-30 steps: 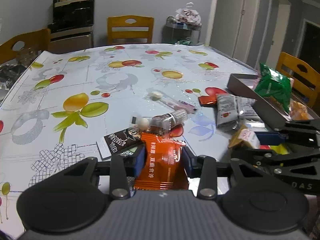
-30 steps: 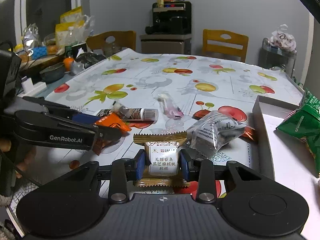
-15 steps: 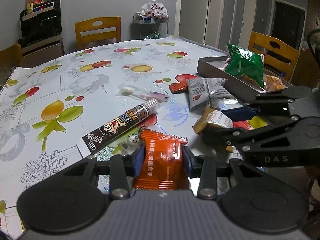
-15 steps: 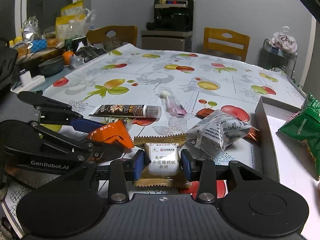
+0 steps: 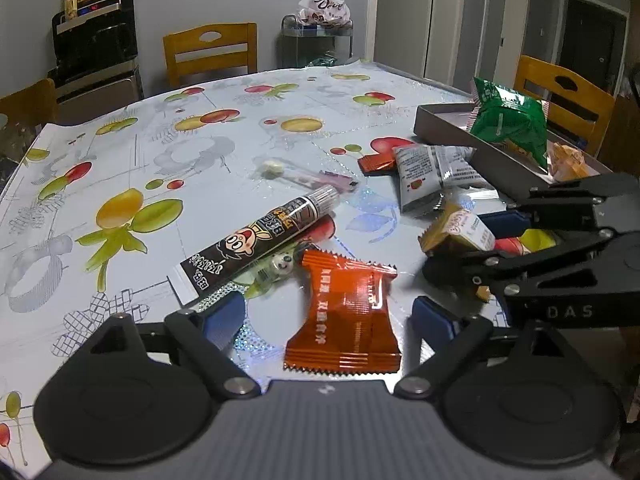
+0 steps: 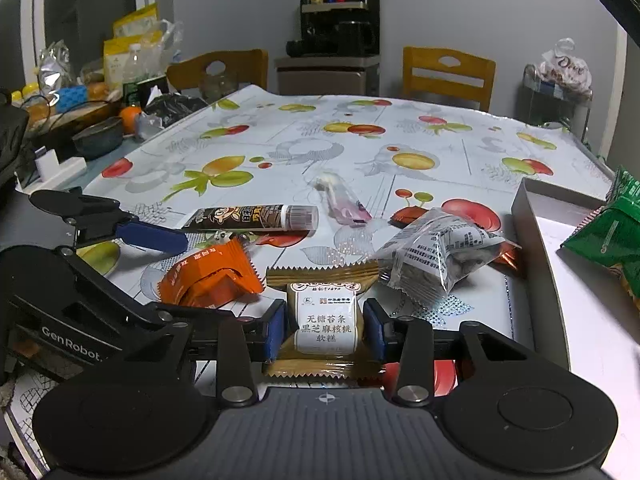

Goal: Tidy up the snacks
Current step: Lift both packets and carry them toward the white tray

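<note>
A black tube (image 5: 262, 240) is lying aslant on the fruit-print surface (image 5: 160, 152), its capped end pointing toward the far right, with a small clear-wrapped sweet (image 5: 276, 268) tucked just beside its near edge. Farther back a clear wrapper (image 5: 300, 174) with a white piece in it is lying flat. The left tool (image 5: 332, 318) is sitting low over the surface with its jaws having just been opening; they are now standing wide, and the orange packet (image 5: 344, 316) is lying loose between the blue pads (image 5: 222, 314), touching neither, resting on the surface. To the right, the right tool (image 6: 325, 330) is gripping a gold packet (image 6: 325, 320) with a white label, its pads pressing in on both sides of the packet. In the left view that tool is reaching in from the right edge, the gold packet poking out beyond its tips. Beyond it a clear grey packet (image 6: 436, 252) is lying on the surface, partly over a small red-orange wrapper (image 5: 374, 162), close to the grey tray (image 5: 444, 128). The tray is sitting at the right edge of the surface, and a green bag (image 5: 508, 120) is standing inside it, with an orange-yellow packet (image 5: 566, 158) behind it in the same tray.
</note>
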### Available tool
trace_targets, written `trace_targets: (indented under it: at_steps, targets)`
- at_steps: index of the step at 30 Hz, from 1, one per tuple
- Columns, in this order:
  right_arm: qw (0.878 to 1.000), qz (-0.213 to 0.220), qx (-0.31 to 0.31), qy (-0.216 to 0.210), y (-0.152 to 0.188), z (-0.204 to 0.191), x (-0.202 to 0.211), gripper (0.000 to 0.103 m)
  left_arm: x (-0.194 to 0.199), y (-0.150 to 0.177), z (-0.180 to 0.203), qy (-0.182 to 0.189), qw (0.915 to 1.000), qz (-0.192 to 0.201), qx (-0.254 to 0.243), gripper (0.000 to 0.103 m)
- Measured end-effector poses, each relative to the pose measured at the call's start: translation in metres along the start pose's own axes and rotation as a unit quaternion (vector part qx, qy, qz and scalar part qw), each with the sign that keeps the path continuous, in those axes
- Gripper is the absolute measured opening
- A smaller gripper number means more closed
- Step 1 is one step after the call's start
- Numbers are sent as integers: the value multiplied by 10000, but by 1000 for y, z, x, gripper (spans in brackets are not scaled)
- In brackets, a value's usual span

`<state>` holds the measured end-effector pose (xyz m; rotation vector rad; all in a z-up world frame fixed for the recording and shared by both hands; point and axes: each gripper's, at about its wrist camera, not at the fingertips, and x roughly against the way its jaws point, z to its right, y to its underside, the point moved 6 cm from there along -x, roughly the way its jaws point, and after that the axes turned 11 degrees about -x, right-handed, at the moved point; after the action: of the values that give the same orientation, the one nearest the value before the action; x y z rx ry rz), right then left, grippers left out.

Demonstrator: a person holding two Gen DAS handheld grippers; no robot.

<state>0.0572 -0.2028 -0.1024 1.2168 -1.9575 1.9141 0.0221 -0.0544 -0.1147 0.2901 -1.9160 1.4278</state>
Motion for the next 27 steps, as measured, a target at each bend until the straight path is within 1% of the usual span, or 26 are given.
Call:
trace_targets:
  at_steps: [1, 2, 3, 4, 5, 6, 7, 10, 14, 19, 22, 27]
  targets:
    - [10000, 6, 7, -2, 0, 0, 1, 41, 2, 0, 0, -35, 10000, 44, -16, 76]
    - [10000, 13, 5, -15, -1, 0, 1, 40, 3, -1, 1, -48, 10000, 73, -36, 70]
    - [10000, 11, 0, -21, -1, 0, 1, 40, 4, -1, 1, -50, 9999, 86, -57, 69]
    - [10000, 8, -4, -25, -1, 0, 1, 40, 5, -1, 2, -49, 9999, 98, -78, 65]
    - [10000, 12, -5, -27, -1, 0, 1, 40, 6, -1, 2, -58, 9999, 117, -86, 58]
    - [10000, 16, -6, -28, -1, 1, 1, 40, 7, -1, 2, -53, 9999, 138, -90, 54]
    - [10000, 18, -9, -29, -1, 1, 1, 39, 8, 0, 2, -52, 9998, 160, -90, 45]
    - [10000, 25, -18, -37, -1, 1, 1, 39, 12, -1, 1, -158, 9996, 243, -61, 38]
    - [9999, 112, -43, -71, -3, 0, 5, 39, 17, -4, -1, -250, 9988, 417, -22, 36]
    - [9995, 318, 24, -86, -9, -2, 13, 38, 22, -8, -1, -276, 9983, 518, -66, 35]
    - [9994, 338, 33, -102, -10, -2, 15, 38, 22, -8, -1, -231, 9985, 497, -77, 35]
    - [9996, 256, 23, -123, -7, -3, 13, 38, 19, -4, 0, -170, 9990, 404, -69, 34]
